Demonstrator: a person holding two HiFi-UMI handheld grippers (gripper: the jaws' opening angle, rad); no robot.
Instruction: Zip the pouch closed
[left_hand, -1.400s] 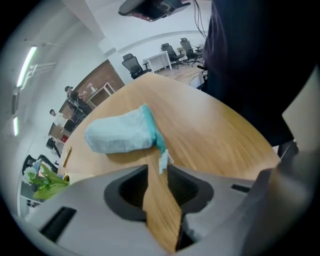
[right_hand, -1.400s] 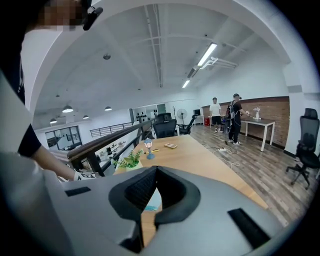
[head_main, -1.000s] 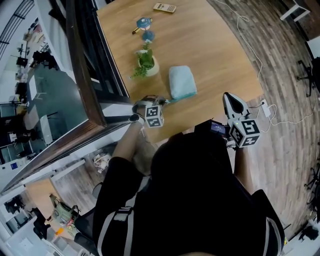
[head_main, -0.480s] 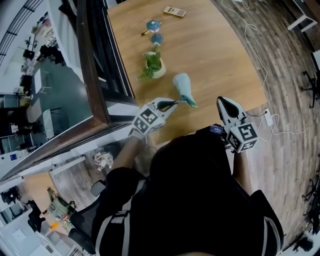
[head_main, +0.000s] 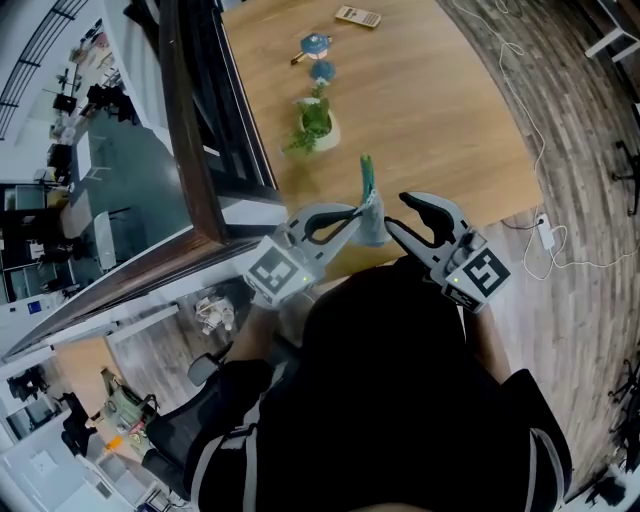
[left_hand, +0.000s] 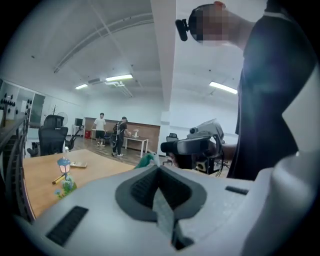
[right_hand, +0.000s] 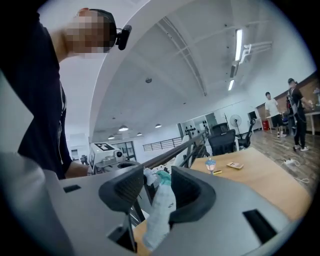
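Head view: the left gripper (head_main: 352, 215) has its fingers together on the pouch (head_main: 369, 200). The pouch is held edge-on, clear of the counter (head_main: 440, 110), with its teal end up past the fingertips. The right gripper (head_main: 395, 212) faces it from the other side, fingers apart, with the pouch right at their tips.

Left gripper view: the fingers are clamped on a thin grey strip of the pouch (left_hand: 161, 210), pinched flat between the pads. A bit of the teal end shows just beyond the tips.

Right gripper view: the fingers are opening, and the pale pouch (right_hand: 157, 210) stands in the gap between them. It leans toward the right-hand pad but is not squeezed.

Progress, as a judgement: this looks like the set-up only. One side of the pouch is pinned and the other gripper is being placed. No view shows the zip, so I cannot tell how much is closed. Finding the pull and drawing it along seem still to do.
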